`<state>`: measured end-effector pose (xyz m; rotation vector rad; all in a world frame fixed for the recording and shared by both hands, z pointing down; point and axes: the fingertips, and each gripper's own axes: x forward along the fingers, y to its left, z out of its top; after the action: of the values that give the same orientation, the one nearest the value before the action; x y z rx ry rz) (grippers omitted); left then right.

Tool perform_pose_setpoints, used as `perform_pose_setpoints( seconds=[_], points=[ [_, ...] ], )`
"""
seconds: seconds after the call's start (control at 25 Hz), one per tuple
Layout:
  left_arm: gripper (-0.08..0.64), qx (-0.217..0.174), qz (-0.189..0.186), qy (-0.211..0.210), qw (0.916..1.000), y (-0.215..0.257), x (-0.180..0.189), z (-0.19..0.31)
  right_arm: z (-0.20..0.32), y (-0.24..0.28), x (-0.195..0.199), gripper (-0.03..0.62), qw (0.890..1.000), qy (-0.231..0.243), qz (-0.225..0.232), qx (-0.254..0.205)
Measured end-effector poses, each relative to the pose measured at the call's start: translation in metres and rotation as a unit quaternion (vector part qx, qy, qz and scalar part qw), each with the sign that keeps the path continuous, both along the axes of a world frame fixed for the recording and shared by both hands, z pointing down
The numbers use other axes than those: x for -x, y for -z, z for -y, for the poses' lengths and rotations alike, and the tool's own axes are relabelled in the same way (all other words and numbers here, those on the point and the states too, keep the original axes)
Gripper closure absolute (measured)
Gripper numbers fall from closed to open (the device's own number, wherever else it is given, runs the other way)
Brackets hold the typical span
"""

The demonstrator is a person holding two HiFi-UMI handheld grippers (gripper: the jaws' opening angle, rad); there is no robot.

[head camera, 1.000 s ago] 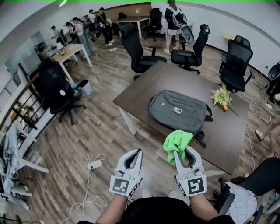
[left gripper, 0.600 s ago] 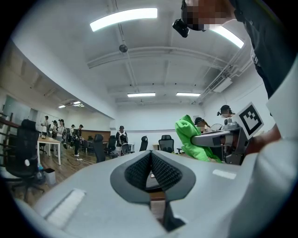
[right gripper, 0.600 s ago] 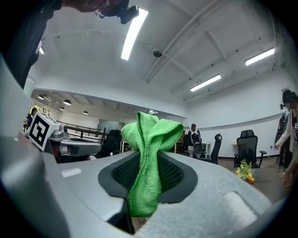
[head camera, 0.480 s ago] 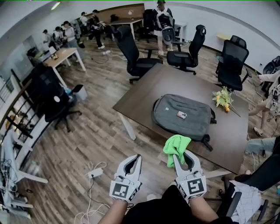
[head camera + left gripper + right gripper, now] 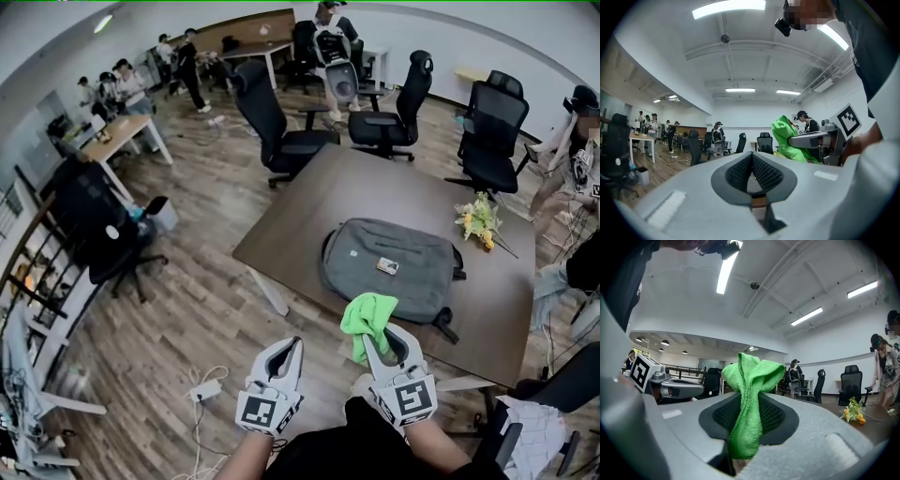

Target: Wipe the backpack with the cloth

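A grey backpack lies flat on the dark brown table, near its front edge. My right gripper is shut on a bright green cloth, which bunches up above the jaws just short of the backpack's near side. My left gripper hangs over the floor to the left of the table, shut with nothing between its jaws. In the left gripper view the green cloth and the right gripper show at the right.
A small bunch of yellow flowers lies on the table right of the backpack. Black office chairs stand along the table's far side. A power strip with cables lies on the wooden floor at the left. People stand at the back and at the right edge.
The view has shifted a little closer to the table. Both grippers sit slightly lower in the view, and the cloth stays clamped in the right one.
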<state>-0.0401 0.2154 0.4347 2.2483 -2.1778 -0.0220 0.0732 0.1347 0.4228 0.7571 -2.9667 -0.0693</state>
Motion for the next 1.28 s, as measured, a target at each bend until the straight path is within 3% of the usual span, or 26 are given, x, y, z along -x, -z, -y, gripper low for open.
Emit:
perform_pose_setpoints(
  seconds=[0.24, 0.56, 1.28],
  points=[
    [0.541, 0.006, -0.001, -0.005, 1.0000, 0.003, 0.009, 0.065, 0.056, -0.004, 0.012, 0.488, 1.000, 0.010, -0.013, 0.009],
    [0.541, 0.010, -0.001, -0.025, 0.9996, 0.002, -0.008, 0.154, 0.131, -0.024, 0.003, 0.489, 0.999, 0.009, -0.013, 0.030],
    [0.541, 0.035, 0.015, -0.031, 0.9988, -0.010, 0.021, 0.239, 0.228, -0.027, -0.009, 0.489, 0.999, -0.038, -0.008, 0.035]
  ],
)
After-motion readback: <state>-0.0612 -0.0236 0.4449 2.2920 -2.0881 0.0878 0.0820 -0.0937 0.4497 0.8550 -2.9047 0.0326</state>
